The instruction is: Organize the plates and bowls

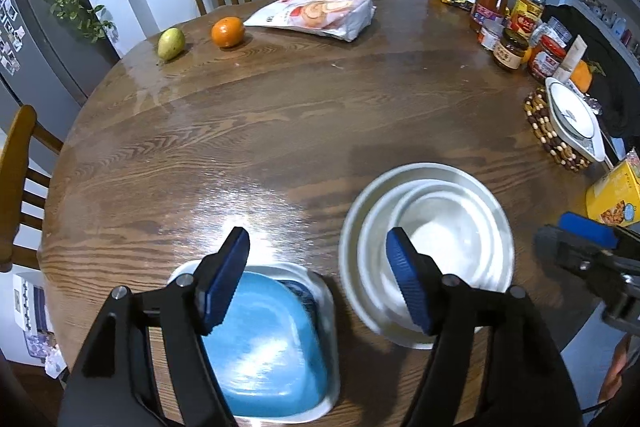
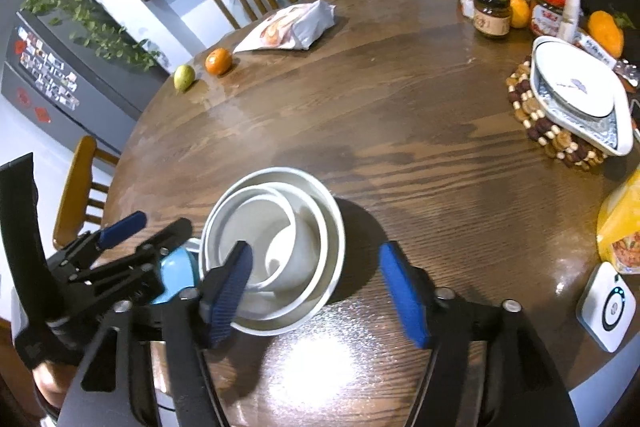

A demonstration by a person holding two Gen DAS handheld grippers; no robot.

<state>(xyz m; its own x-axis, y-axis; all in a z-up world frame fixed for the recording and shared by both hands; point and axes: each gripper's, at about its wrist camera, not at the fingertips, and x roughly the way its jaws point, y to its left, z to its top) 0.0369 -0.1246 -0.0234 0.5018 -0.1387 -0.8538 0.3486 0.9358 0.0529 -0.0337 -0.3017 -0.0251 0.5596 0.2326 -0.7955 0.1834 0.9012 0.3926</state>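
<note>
Both jaws stood wide and empty — the left hand-held gripper (image 1: 318, 281) above the blue plate (image 1: 268, 347), the right hand-held gripper (image 2: 316, 293) beside the nested white bowls (image 2: 276, 251) — apparently stacked to tidy the bench (image 1: 280, 131).

A round dark-brown wooden table (image 1: 280, 131) carries a nested stack of white bowls (image 1: 428, 247), a blue plate on a white square one (image 1: 272, 343), a green pear (image 1: 171, 43), an orange (image 1: 228, 32), a plastic bread bag (image 1: 316, 14), jars and bottles (image 1: 516, 27), and what looks like a beaded trivet (image 2: 556, 135).

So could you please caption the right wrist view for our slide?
Open right gripper above nested white bowls on the table.
</note>
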